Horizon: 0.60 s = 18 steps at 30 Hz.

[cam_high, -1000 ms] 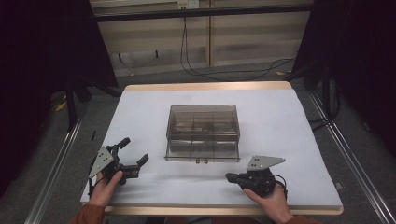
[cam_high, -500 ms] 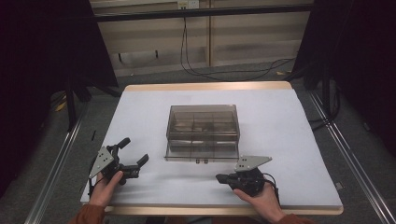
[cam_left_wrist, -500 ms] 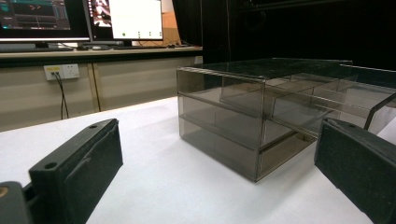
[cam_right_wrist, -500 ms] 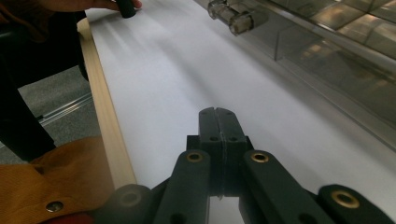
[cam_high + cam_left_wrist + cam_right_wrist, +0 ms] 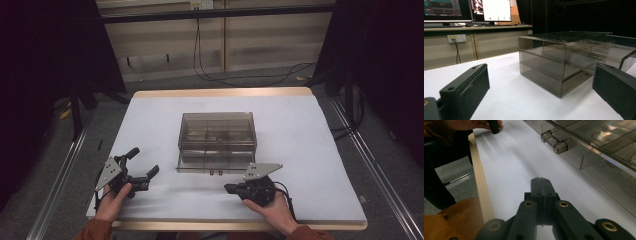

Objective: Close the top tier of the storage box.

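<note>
A smoky clear plastic drawer box stands in the middle of the white table; its lowest drawer is pulled out toward me, with two small clear knobs on its front. My left gripper rests at the front left, open, jaws spread wide with nothing between them; the box lies ahead of it. My right gripper lies at the front, just right of the knobs, pointing left, its jaws pressed together and empty.
The table's wooden front edge runs close beside the right gripper. The white table top is bare right of the box. Cables and a wall panel lie beyond the far edge. Monitors stand on a desk behind.
The right gripper has slid left along the front of the table toward the drawer's knobs. The left gripper has stayed put.
</note>
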Each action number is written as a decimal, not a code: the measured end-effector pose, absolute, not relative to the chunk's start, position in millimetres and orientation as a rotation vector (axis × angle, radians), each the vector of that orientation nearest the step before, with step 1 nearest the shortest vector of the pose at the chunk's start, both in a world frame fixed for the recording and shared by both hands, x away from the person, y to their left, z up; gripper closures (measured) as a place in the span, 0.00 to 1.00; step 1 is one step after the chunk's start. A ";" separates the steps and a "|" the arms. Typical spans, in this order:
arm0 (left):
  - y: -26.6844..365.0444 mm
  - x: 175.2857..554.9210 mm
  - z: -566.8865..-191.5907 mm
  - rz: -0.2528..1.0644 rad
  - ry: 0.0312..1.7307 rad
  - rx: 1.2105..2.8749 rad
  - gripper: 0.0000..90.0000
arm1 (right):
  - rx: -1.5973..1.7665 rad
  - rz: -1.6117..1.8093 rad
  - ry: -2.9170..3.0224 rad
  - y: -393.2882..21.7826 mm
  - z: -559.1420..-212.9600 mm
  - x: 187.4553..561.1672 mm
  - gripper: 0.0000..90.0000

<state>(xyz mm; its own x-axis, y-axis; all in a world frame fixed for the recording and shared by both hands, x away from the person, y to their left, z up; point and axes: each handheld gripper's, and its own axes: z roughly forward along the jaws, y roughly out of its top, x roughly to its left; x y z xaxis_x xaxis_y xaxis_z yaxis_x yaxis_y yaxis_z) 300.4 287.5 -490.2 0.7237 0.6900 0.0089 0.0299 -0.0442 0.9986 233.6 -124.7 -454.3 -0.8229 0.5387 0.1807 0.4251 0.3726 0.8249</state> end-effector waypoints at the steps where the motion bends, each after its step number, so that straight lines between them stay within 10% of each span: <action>1: 287.4 300.4 -490.2 0.590 0.608 1.540 0.01 | 0.881 1.440 2.504 -122.8 -455.0 235.3 1.00; 18: 287.2 300.3 -490.2 0.588 0.609 1.540 0.01 | 0.843 1.460 2.505 -105.6 -446.8 251.2 1.00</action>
